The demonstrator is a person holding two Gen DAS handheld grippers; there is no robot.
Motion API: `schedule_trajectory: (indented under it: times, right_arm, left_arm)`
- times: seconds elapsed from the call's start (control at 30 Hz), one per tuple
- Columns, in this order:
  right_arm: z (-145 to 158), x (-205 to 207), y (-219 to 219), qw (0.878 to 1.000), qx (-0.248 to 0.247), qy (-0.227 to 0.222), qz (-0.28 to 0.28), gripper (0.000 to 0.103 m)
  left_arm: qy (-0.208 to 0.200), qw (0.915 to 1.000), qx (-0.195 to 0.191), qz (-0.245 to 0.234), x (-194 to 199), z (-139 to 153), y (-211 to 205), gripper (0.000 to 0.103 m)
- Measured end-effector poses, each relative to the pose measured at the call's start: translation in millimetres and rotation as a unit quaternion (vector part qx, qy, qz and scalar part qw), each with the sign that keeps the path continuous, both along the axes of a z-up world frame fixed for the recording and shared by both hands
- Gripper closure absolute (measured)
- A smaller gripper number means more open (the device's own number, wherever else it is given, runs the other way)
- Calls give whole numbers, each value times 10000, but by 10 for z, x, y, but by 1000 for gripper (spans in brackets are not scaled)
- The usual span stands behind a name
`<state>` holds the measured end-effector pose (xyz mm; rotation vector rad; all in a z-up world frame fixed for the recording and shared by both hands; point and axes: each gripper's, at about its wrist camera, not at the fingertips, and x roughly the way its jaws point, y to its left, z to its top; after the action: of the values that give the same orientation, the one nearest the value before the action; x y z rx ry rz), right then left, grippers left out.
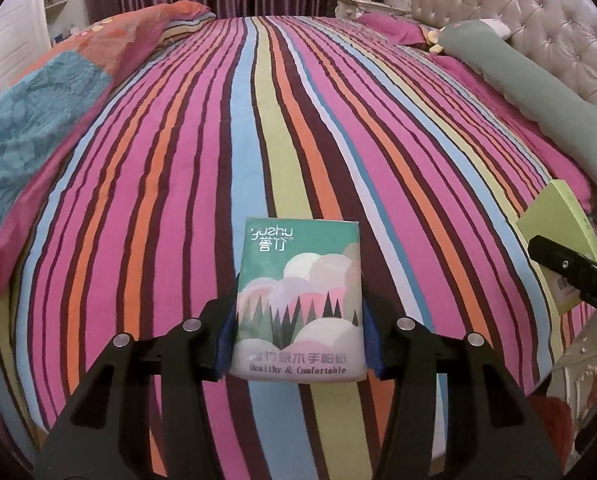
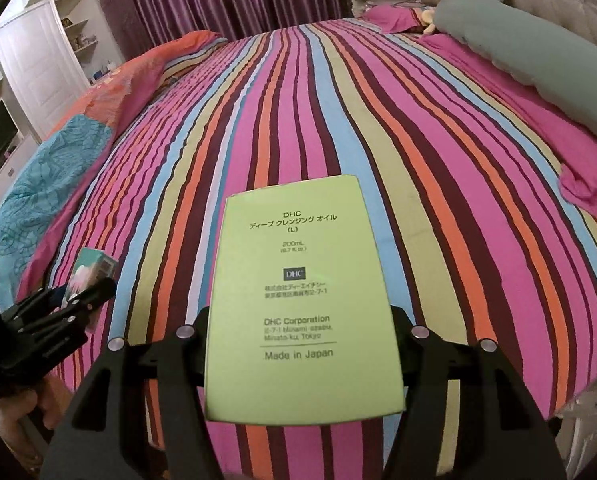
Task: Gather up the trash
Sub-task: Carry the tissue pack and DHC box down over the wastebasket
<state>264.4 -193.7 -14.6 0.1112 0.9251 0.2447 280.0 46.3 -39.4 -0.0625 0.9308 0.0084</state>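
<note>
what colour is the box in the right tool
Lime green box with dark print, seen best in the right wrist view.

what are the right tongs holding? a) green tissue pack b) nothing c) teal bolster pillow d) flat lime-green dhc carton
d: the right tongs are closed on the flat lime-green cardboard carton printed "DHC", held above the striped bedspread.

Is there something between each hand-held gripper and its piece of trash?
No. The left hand-held gripper already clamps the tissue pack, and the right hand-held gripper clamps the green box. No bin is visible.
</note>
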Motion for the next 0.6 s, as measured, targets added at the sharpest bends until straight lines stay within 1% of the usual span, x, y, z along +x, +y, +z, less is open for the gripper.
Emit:
schedule_trajectory:
  times: [0.27, 0.6]
  right_arm:
    - [35, -403, -79, 9999, 108, -86, 9, 47]
    - [2, -843, -29, 9997, 153, -125, 114, 47]
  left_arm:
    - [-96, 9999, -26, -79, -462, 36, -23, 53]
    - [-185, 9995, 26, -268, -978, 18, -160, 53]
